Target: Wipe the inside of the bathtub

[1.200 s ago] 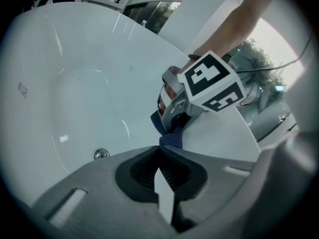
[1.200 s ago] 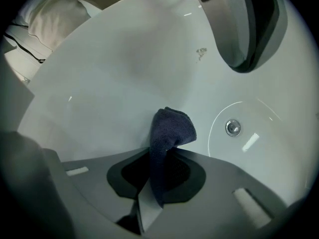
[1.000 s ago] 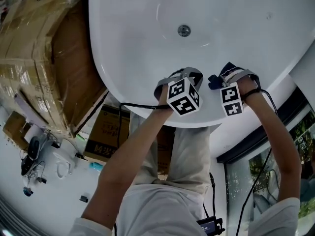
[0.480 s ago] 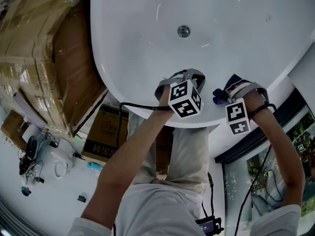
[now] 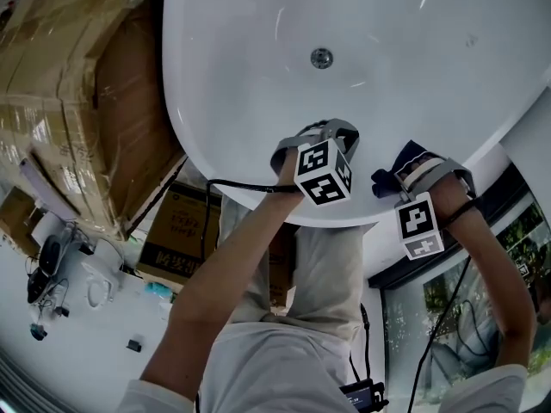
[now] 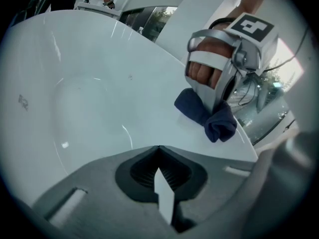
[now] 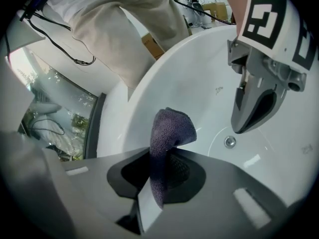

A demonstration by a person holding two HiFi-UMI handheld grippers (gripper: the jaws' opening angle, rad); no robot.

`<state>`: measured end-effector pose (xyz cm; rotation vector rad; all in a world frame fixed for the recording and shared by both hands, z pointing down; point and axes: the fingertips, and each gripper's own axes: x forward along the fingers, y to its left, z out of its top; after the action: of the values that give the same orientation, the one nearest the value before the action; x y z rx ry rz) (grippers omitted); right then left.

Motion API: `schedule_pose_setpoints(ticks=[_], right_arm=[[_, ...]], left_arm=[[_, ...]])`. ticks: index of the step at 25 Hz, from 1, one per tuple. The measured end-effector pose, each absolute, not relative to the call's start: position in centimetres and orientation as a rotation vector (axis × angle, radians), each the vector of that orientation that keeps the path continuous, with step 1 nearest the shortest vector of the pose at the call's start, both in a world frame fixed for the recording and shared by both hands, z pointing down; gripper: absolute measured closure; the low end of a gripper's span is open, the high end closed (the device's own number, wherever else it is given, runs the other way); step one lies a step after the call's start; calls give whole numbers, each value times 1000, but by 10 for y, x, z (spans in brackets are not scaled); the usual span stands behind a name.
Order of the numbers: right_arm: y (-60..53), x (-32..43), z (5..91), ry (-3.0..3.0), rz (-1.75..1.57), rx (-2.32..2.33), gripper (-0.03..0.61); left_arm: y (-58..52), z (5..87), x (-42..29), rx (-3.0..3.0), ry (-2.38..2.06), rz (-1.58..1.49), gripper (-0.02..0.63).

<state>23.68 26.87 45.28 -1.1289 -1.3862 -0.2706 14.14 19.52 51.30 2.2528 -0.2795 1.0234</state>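
On your right gripper (image 7: 152, 193) the fingers were clamped on the cloth (image 7: 170, 131), at 5 o'clock from the drain (image 5: 321, 56). It looked soft and limp, best pinched mid-fold. Your left gripper (image 6: 160, 183) had its fingers together, empty.

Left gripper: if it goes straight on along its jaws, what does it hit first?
Probably the white bathtub's smooth inner wall; nothing shows between it and the left gripper. The dark blue cloth lies right of that line.
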Motion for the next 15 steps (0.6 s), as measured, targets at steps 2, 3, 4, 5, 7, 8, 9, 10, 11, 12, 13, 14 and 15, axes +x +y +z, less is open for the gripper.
schedule_pose_setpoints(ticks=[2, 3, 4, 5, 7, 8, 9, 10, 11, 12, 13, 14, 15], right_arm=[[255, 227, 464, -1408, -307, -1083, 528], [247, 223, 472, -1413, -327, -1063, 528], [238, 219, 479, -1413, -346, -1046, 528], [230, 216, 487, -1409, -364, -1032, 528], [214, 210, 502, -1401, -391, -1006, 528], [207, 207, 510, -1401, -402, -992, 528], [200, 203, 518, -1402, -413, -978, 528], [193, 200, 525, -1403, -423, -962, 528], [187, 198, 533, -1405, -435, -946, 528], [180, 196, 542, -1407, -447, -929, 528], [174, 195, 551, -1407, -462, -914, 528], [168, 194, 559, -1406, -477, -900, 528], [163, 194, 568, -1403, -491, -889, 528]], left_arm=[[191, 514, 140, 2253, -287, 1024, 618], [188, 516, 139, 2252, -292, 1026, 618], [186, 517, 138, 2250, -298, 1027, 618], [184, 519, 137, 2249, -303, 1028, 618], [178, 522, 135, 2244, -318, 1030, 618], [175, 525, 134, 2240, -332, 1031, 618], [172, 528, 132, 2232, -349, 1033, 618], [170, 531, 130, 2221, -368, 1035, 618], [167, 534, 128, 2210, -383, 1036, 618], [165, 537, 126, 2202, -393, 1038, 618], [164, 540, 125, 2196, -398, 1041, 618], [163, 542, 124, 2193, -399, 1044, 618], [163, 544, 123, 2191, -397, 1048, 618]])
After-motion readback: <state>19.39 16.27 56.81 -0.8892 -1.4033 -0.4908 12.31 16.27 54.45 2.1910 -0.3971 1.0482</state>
